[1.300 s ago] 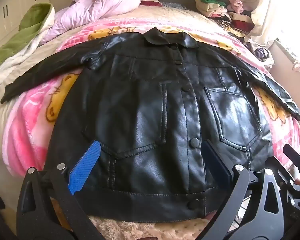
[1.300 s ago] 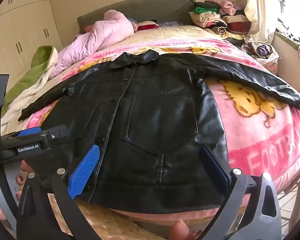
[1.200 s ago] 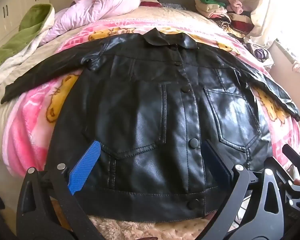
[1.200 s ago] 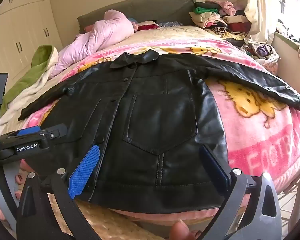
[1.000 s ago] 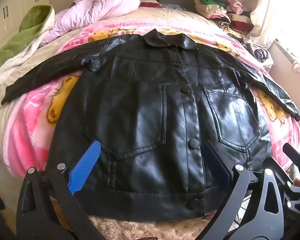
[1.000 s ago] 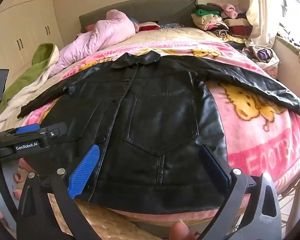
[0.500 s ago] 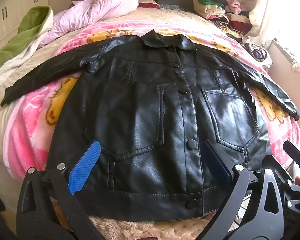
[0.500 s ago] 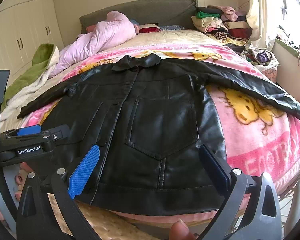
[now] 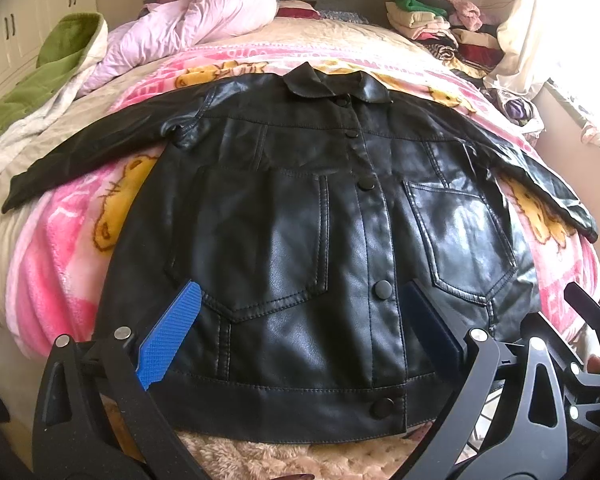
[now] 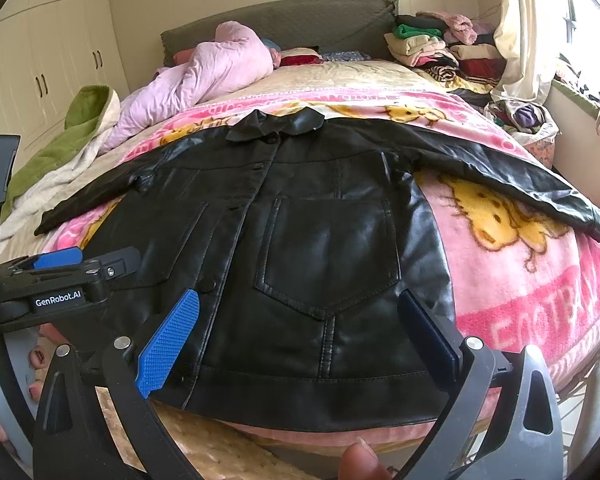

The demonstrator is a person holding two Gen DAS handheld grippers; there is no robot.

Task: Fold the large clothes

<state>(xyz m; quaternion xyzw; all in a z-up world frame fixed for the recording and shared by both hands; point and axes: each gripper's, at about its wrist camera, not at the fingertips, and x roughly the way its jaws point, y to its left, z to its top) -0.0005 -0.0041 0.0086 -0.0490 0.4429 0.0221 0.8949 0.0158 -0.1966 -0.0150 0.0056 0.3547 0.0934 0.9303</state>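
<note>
Simply one black jacket [image 9: 300, 240] lies flat, two grippers' fingers [image 9: 168, 336] spread wide, empty

Left gripper [image 9: 296, 330] jaws wide apart, empty. Right gripper [image 10: 298, 330] likewise spread, empty. Fingertip [image 10: 358, 460], possibly thumb, at bottom edge.

Both wrist views from the bed's foot toward the headboard [image 10: 280, 20], sharing the jacket [image 9: 300, 220].

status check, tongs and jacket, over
Left tongs and right tongs open, empty, near the hem. Black jacket flat on pink blanket, buttoned, sleeves out. Nothing blocking.
</note>
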